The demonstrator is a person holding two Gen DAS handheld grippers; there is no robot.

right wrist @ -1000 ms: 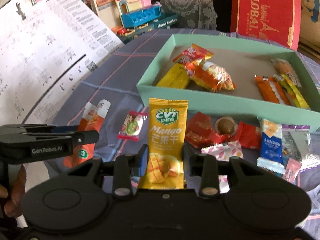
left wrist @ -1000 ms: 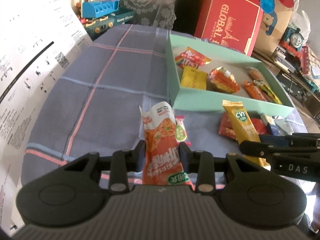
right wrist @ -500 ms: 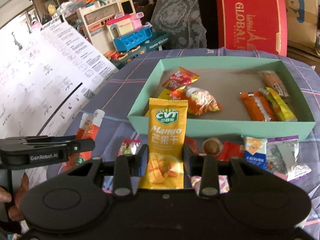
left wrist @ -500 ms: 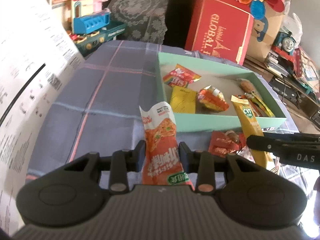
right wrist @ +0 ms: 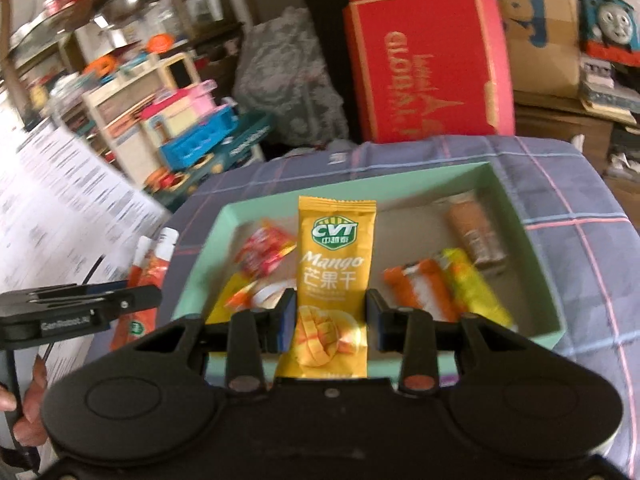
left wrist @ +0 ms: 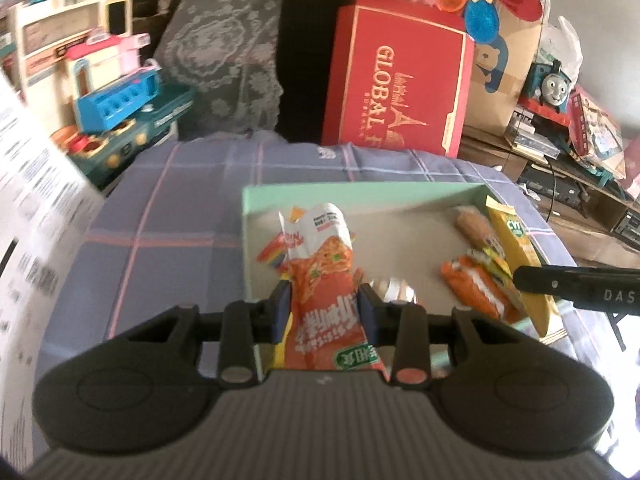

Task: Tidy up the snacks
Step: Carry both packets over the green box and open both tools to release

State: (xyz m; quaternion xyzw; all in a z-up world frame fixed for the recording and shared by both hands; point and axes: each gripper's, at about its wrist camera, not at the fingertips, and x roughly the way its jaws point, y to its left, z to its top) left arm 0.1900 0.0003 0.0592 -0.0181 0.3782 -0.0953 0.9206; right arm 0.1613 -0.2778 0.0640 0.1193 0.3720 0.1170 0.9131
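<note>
My left gripper [left wrist: 322, 308] is shut on an orange noodle-snack packet [left wrist: 325, 280], held upright over the near left part of the mint-green box [left wrist: 360, 194]. My right gripper [right wrist: 330, 317] is shut on a yellow CVT mango packet [right wrist: 335, 264], held upright over the box's [right wrist: 536, 264] near edge. The mango packet also shows in the left wrist view [left wrist: 520, 256], with the right gripper [left wrist: 576, 286] at the right. The left gripper [right wrist: 80, 308] and its orange packet [right wrist: 148, 276] show at the left of the right wrist view. Several snacks lie in the box.
The box sits on a blue plaid cloth [left wrist: 172, 216]. A red GLOBAL carton [left wrist: 396, 76] stands behind it, toys [left wrist: 116, 96] at the back left. A large printed paper sheet [right wrist: 52, 208] lies along the left side. A hand [right wrist: 28, 396] holds the left gripper.
Both grippers have risen and moved forward with their packets, from above the loose snacks on the cloth to over the green box. Both stayed shut.
</note>
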